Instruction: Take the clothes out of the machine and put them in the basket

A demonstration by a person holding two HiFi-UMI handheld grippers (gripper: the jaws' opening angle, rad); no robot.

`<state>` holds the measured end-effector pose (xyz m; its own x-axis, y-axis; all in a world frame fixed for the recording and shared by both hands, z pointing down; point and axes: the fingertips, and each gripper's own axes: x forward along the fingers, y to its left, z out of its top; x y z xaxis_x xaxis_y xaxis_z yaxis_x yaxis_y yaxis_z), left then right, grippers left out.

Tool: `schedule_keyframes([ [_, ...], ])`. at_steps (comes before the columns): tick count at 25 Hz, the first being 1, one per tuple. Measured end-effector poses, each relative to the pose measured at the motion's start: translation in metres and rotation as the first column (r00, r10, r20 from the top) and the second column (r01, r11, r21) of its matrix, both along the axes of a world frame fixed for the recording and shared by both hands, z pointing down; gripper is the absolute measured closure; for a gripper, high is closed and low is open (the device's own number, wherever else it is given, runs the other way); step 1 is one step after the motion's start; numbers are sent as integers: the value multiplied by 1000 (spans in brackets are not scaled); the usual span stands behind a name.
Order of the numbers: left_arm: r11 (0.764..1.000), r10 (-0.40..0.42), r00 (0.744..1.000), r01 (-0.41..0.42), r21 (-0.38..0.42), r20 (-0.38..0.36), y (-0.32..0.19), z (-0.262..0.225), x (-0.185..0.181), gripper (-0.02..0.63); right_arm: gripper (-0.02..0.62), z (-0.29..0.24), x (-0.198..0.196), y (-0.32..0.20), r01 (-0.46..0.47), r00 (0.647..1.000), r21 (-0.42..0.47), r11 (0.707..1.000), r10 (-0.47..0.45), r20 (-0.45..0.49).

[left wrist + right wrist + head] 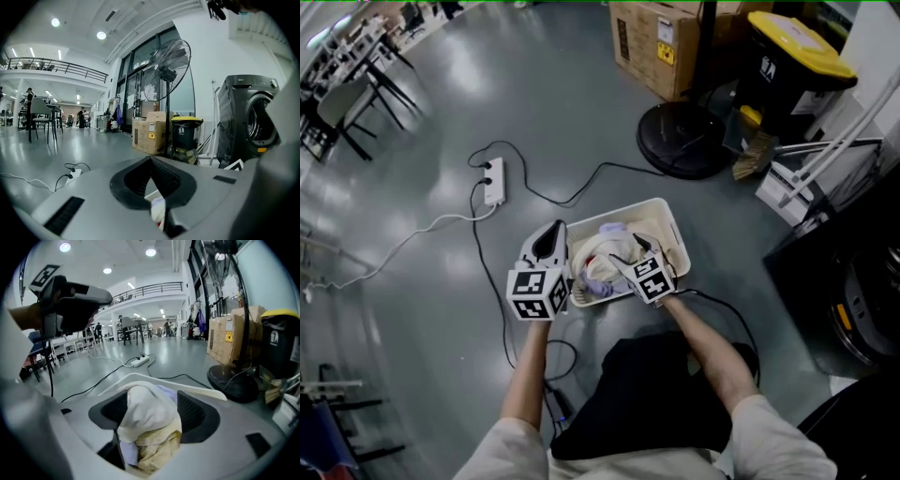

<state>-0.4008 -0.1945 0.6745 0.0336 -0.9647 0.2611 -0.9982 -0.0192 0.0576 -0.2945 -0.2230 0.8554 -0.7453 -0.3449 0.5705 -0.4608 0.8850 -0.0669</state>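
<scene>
Closest to the head camera is the person, crouched with both forearms reaching forward over the grey floor.

Off to the right stands the dark front-loading machine, well apart from both tongs. Beyond it are a pedestal fan, a black bin with a yellow lid and a cardboard box.

On the floor right in front of the person sits the white basket. It already holds a heap of clothes, cream and white with bits of lavender.

The right tongs reach into the basket from its near side, tilted downward. Their pads stand wide apart. A bundle of white and yellowish cloth sits right between them, draped over the left pad and just reaching the right one. It looks slack rather than squeezed. The basket's far rim shows just past the bundle.

The left tongs hover at the basket's left edge, just beside the heap and pointing nearly level. Their tips meet, with nothing pinched there. Through the gap behind the tips, a strip of the basket's rim and a scrap of cloth show below.

A white power strip with trailing cables lies on the floor beyond the left tongs.
</scene>
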Motion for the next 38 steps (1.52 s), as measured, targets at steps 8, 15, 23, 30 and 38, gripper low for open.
schedule_keyframes([
  [8,989,146,989,-146,39,-18,-38,-17,64,588,367,-108,100,-60,-306,933,103,947,276,233],
  [15,945,319,947,-315,85,-38,-71,-40,155,588,476,-181,247,-66,-534,836,222,816,469,285],
  [23,863,498,866,-490,121,-43,-79,-54,254,588,537,-223,417,-11,-762,646,295,576,704,294],
  [30,798,596,802,-586,137,-38,-74,-68,315,588,548,-246,510,60,-853,513,297,430,795,322],
  [38,720,688,725,-678,147,-27,-73,-80,379,588,572,-258,581,122,-914,347,324,244,884,313],
])
